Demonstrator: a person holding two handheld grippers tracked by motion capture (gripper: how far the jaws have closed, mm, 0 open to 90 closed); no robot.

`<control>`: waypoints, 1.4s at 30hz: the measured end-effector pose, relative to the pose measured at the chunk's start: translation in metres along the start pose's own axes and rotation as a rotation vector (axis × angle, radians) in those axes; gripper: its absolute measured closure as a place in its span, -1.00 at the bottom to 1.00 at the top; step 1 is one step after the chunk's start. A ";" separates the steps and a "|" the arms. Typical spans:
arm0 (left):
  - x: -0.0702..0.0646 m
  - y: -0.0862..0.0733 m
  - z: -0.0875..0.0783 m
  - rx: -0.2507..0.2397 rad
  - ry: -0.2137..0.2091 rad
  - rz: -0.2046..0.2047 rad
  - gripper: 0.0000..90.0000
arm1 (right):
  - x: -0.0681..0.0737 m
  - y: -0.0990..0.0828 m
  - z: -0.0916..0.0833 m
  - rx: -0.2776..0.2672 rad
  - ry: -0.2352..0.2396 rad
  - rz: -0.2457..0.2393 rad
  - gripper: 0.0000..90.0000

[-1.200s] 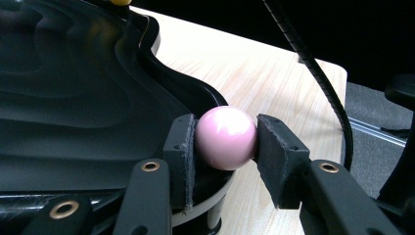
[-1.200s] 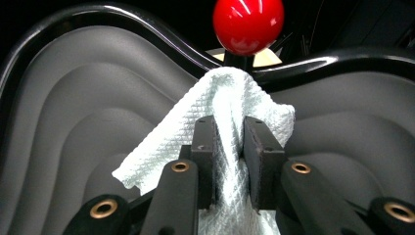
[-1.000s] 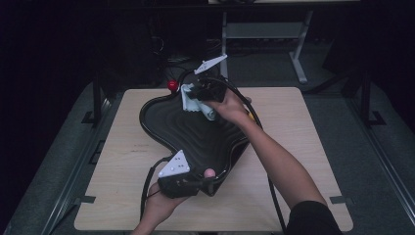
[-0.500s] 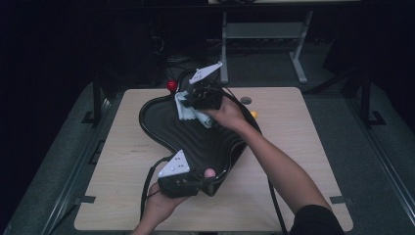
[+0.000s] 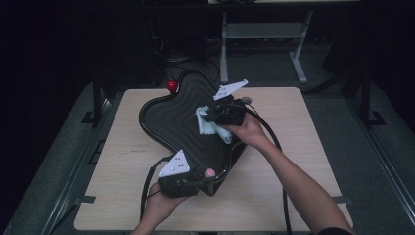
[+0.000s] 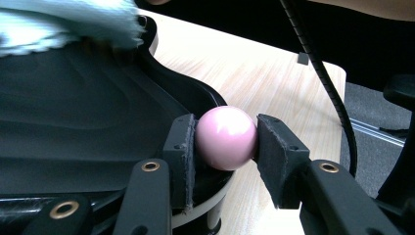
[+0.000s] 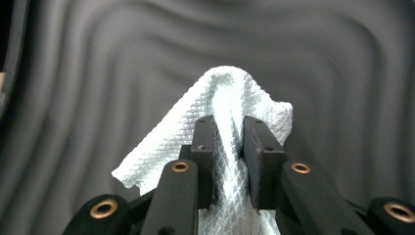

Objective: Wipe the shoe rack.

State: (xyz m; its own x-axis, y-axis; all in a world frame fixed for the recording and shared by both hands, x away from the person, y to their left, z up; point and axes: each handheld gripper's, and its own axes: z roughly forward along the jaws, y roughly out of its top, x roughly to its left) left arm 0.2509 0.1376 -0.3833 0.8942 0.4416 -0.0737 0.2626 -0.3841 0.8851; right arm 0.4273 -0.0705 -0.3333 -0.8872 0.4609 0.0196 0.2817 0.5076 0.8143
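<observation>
In the high view, one black wavy-surfaced plastic tray (image 5: 169,115) is seen on one light wooden table (image 5: 303,147); the right gripper (image 5: 211,117) is held over the tray's middle, with one pale blue-white woven cloth (image 5: 208,125) bunched directly under and in front of its jaws and pressed onto the ridged surface. The left gripper (image 5: 203,178) is set at the tray's near edge, where one pink round knob (image 5: 209,172) lies right at its tips; one red round knob (image 5: 172,85) is seen at the tray's far edge, well apart from both grippers. In the left gripper view, the pink round knob (image 6: 226,137) is clamped between the two black pads (image 6: 180,156), touched on both sides, with the tray's rim (image 6: 195,95) just behind it and the cloth (image 6: 68,22) far beyond. In the right gripper view, the cloth (image 7: 230,98) is pinched between the two closed jaws, its folds spilling ahead of and beside them onto the tray's ripples (image 7: 98,73).
</observation>
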 end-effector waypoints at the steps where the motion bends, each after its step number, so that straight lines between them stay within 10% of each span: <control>1: 0.000 0.000 0.000 0.000 0.000 0.000 0.34 | -0.007 -0.007 -0.005 0.010 -0.022 0.027 0.69; 5: 0.000 0.000 0.000 0.001 0.002 0.000 0.34 | -0.015 -0.028 -0.017 0.025 -0.045 0.080 0.69; 9: -0.001 0.000 0.000 -0.003 0.004 -0.002 0.34 | 0.004 -0.040 -0.022 0.032 -0.005 0.019 0.69; 15: 0.000 0.000 0.000 0.003 0.005 0.002 0.34 | -0.020 -0.063 -0.036 0.040 -0.062 0.139 0.69; 20: 0.000 0.000 0.000 0.000 0.003 0.001 0.34 | -0.003 -0.064 -0.035 0.043 -0.032 0.072 0.69; 26: 0.000 0.000 0.000 0.003 0.003 0.002 0.34 | -0.028 -0.073 -0.043 0.053 -0.112 0.162 0.69; 31: 0.000 0.000 0.000 0.001 0.003 0.002 0.34 | -0.013 -0.070 -0.041 0.060 -0.087 0.092 0.69; 36: -0.001 0.000 0.000 0.001 0.005 0.002 0.34 | -0.030 -0.079 -0.046 0.046 -0.113 0.183 0.69; 42: -0.001 0.000 0.000 0.002 0.008 0.005 0.34 | -0.012 -0.071 -0.043 0.078 -0.106 0.085 0.69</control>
State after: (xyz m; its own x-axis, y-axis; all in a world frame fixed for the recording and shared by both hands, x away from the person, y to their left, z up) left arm 0.2500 0.1375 -0.3832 0.8924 0.4465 -0.0656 0.2593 -0.3883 0.8843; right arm 0.4027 -0.1435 -0.3670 -0.8165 0.5768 0.0224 0.3856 0.5161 0.7648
